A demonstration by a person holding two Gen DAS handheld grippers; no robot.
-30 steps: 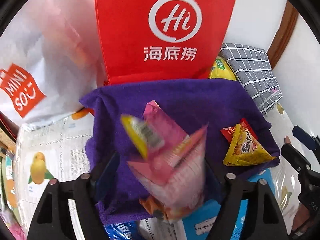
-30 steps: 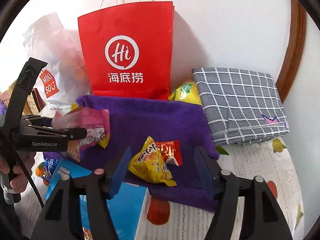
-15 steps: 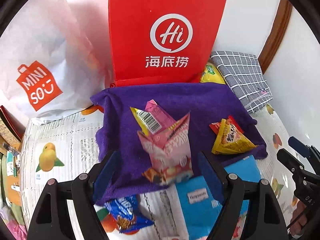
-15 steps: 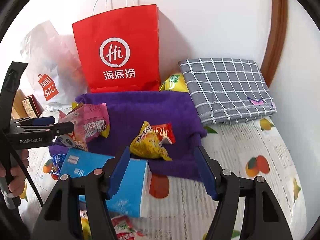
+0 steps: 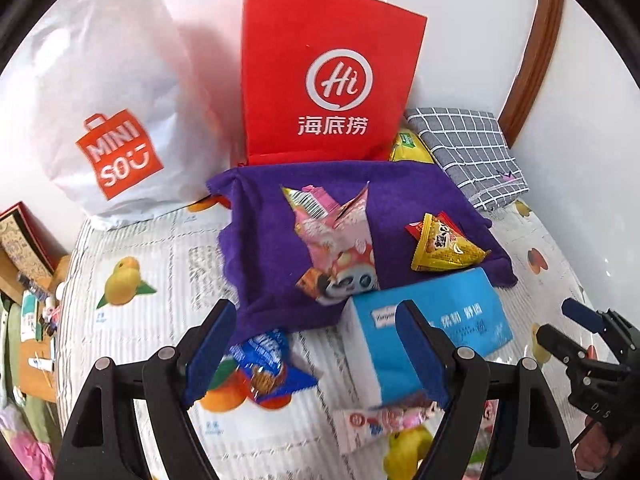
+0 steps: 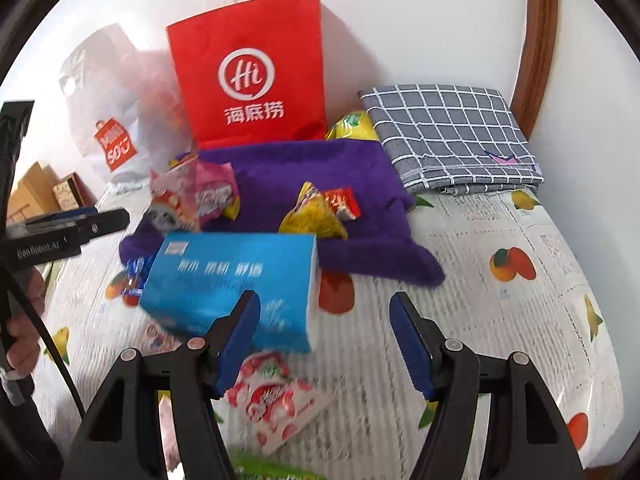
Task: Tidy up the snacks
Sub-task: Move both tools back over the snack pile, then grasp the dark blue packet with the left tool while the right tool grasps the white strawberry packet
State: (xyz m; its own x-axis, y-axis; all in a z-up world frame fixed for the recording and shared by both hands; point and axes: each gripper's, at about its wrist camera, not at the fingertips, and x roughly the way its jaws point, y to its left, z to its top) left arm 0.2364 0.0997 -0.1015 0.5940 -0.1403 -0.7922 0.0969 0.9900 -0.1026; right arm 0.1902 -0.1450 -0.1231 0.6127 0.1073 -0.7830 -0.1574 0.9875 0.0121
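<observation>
Snacks were being gathered on the purple towel (image 5: pixel 280 216): pink packets (image 5: pixel 336 240) and a yellow packet (image 5: pixel 444 248) lay there. Both hand-held grippers, left (image 5: pixel 316 344) and right (image 6: pixel 324 344), stood released, empty. Next likely: the blue wrapper (image 5: pixel 264 364) on the desk (image 5: pixel 160 248).

Red paper bag (image 5: pixel 328 76), white plastic bag (image 5: pixel 108 92), checked cloth (image 6: pixel 452 136)

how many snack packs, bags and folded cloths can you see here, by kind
snack packs on the purple cloth: 3: pink panda pack, yellow pack, red pack
snack packs off the cloth: 3: blue pack, pink-white pack, yellow bag behind the cloth
bags: 2: red bag, white bag
cloths: 2: purple cloth, grey checked cloth
blue box: 1
total: 11
</observation>
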